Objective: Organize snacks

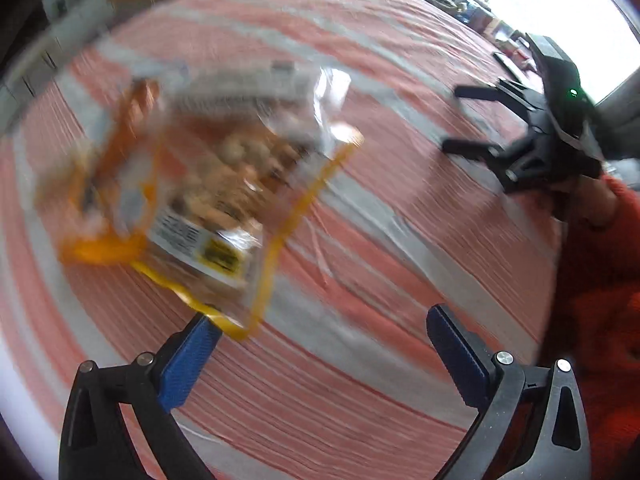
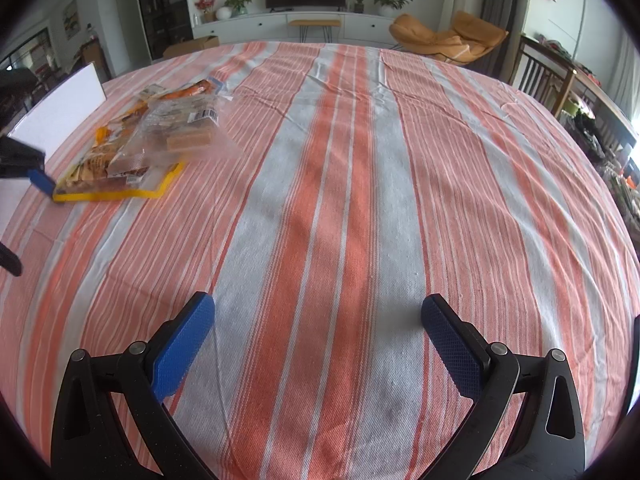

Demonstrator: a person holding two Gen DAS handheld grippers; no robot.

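A clear snack bag with a yellow border (image 1: 212, 216) lies on the striped tablecloth, blurred in the left wrist view. My left gripper (image 1: 320, 328) is open, its left blue fingertip (image 1: 200, 336) at the bag's near corner, nothing between the jaws. In the right wrist view the same yellow-bordered bag (image 2: 120, 176) lies at the far left with a clear bag of wafers (image 2: 184, 136) overlapping it and an orange packet (image 2: 192, 90) behind. My right gripper (image 2: 318, 320) is open and empty over bare cloth; it also shows in the left wrist view (image 1: 460, 120).
The table has a red and white striped cloth (image 2: 360, 200). A white box (image 2: 60, 112) stands at the table's left edge behind the snacks. Chairs (image 2: 536, 72) stand along the right side. A person's orange sleeve (image 1: 600, 260) is at the right.
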